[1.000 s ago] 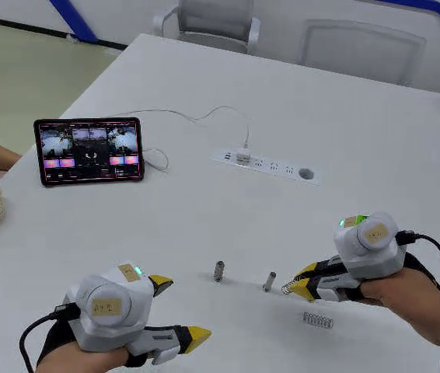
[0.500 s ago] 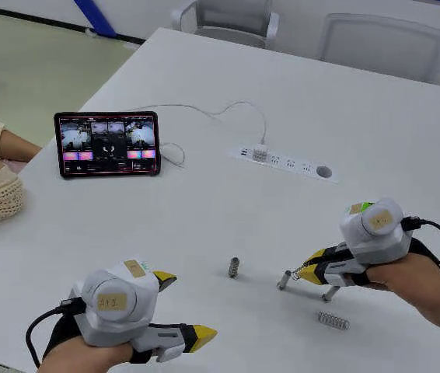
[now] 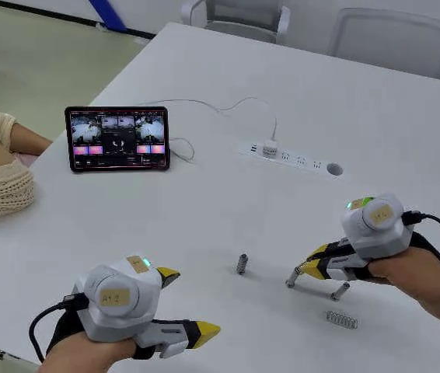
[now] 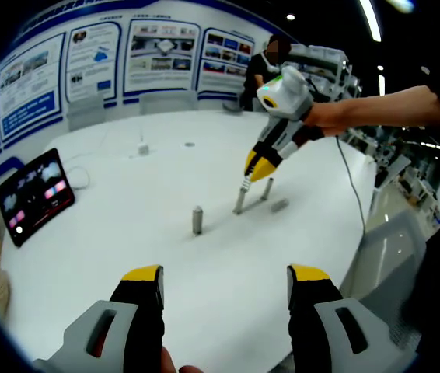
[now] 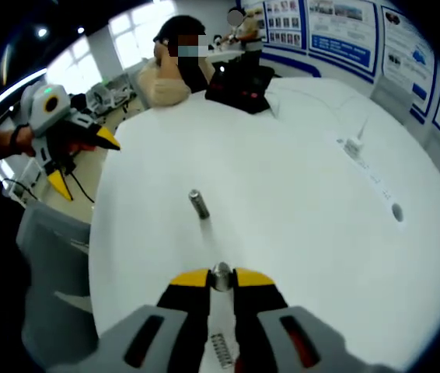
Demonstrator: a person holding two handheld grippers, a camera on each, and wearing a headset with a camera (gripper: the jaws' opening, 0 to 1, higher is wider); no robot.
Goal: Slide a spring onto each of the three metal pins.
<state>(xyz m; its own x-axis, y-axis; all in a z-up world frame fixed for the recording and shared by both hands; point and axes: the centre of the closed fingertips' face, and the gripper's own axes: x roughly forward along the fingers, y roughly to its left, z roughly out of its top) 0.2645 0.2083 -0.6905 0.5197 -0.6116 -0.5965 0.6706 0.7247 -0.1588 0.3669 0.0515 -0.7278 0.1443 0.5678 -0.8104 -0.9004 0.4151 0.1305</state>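
Three small metal pins stand on the white table. The left pin (image 3: 242,264) (image 4: 197,220) (image 5: 198,203) carries a spring. My right gripper (image 3: 310,264) (image 4: 257,166) (image 5: 220,281) is shut on a spring (image 5: 218,350), with its tips at the top of the middle pin (image 3: 292,277) (image 4: 240,200) (image 5: 221,271). The third pin (image 3: 340,291) (image 4: 267,189) stands bare just under the right gripper. A loose spring (image 3: 341,319) (image 4: 280,205) lies flat near it. My left gripper (image 3: 187,303) (image 4: 225,273) is open and holds nothing, at the near left.
A tablet (image 3: 117,138) (image 4: 35,194) stands at the left with a cable to a white power strip (image 3: 291,157) (image 5: 360,155) farther back. A person's arm (image 3: 2,167) rests at the table's left edge. Chairs (image 3: 239,17) stand at the far side.
My right gripper has carried its spring from beside the middle pin onto that pin's top. The left gripper has stayed put. The head camera has shifted.
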